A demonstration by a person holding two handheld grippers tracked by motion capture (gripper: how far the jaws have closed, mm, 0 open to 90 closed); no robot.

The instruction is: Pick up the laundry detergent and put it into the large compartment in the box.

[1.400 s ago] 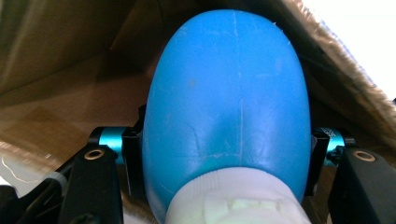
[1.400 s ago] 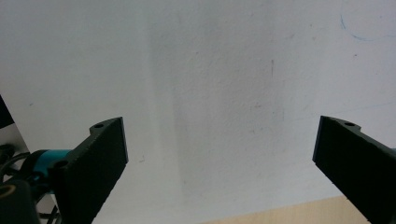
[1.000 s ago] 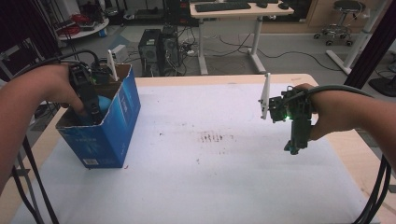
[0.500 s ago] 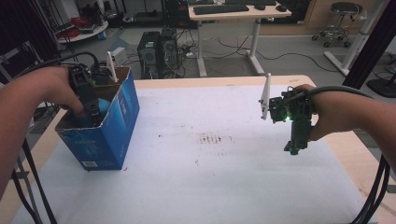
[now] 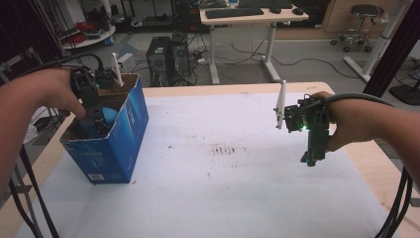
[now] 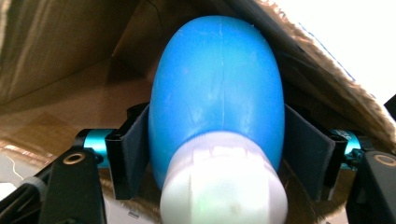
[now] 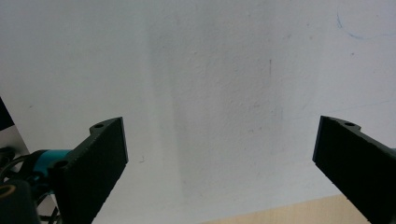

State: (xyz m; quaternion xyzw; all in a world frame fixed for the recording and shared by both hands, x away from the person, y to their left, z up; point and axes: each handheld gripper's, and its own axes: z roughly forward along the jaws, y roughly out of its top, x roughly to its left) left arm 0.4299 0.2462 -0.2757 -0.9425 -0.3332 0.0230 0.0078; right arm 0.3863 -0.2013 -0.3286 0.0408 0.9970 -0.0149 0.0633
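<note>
At 9 o'clock, inside the blue box (image 5: pixel 124 144), left gripper (image 6: pixel 215 154) jaws have just been opening around the blue bottle (image 6: pixel 217 93): release step. Next: withdraw upward. Right gripper (image 7: pixel 219 158) wide open, empty, at 3 o'clock.

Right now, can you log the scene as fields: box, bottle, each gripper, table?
box: blue cardboard box, open top, standing near the table's left edge
bottle: blue bottle with a white cap, inside the box, between the left gripper's jaws
left gripper: left gripper reaches down into the box; jaws have just been opening, a slight gap shows beside the bottle
right gripper: right gripper hangs over the table on the right, jaws wide apart, nothing between them
table: table, white surface with a faint brown stain near the middle
</note>
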